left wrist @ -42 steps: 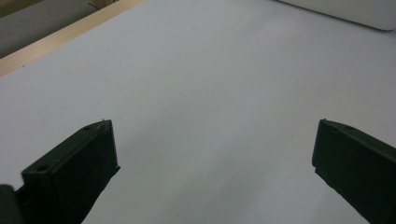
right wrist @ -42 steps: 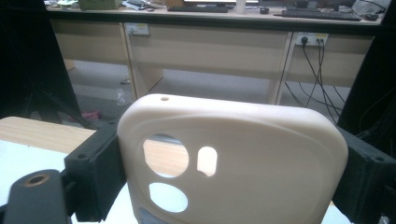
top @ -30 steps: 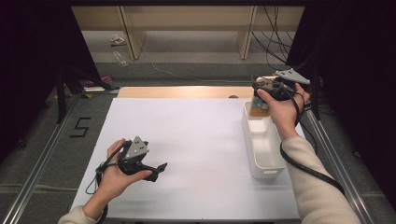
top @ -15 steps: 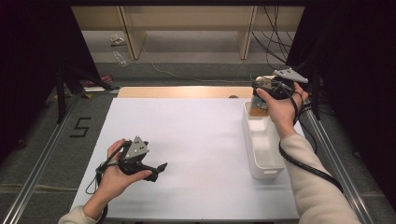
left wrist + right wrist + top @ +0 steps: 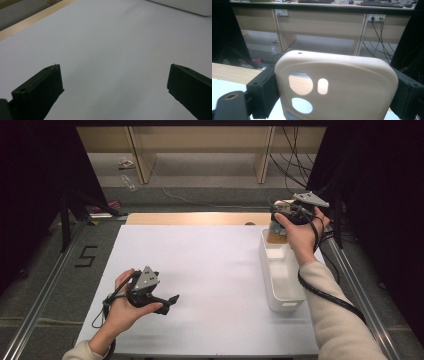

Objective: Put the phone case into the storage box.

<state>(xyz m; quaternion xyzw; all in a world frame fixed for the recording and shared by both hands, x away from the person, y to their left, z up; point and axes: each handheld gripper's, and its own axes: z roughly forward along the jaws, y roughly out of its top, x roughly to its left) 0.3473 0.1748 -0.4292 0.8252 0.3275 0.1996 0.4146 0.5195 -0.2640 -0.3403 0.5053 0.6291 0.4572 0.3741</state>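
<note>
Held thing: a cream phone case [image 5: 337, 87] with camera cut-outs, gripped by its two side edges so its flat back faces the right tool's camera; seen from above it hangs at the far right of the scene, over the far end of the white bin [image 5: 292, 300].
Right tool [image 5: 276, 231]: clamped on the phone case, a black jaw pressed against each edge.
Why held so: gripping across the width likely keeps the case steady for lowering into or lifting clear of the bin.
Right hand pose: forearm stretched forward along the right side, hand wrapped over the tool body, tool tipped downward.
Left tool [image 5: 169, 301]: jaws apart with nothing between them, only bare white tabletop [image 5: 107, 50] ahead.
Left hand pose: hand [image 5: 125, 302] low at the near left, tool pointing right toward the bin, seemingly waiting.
</note>
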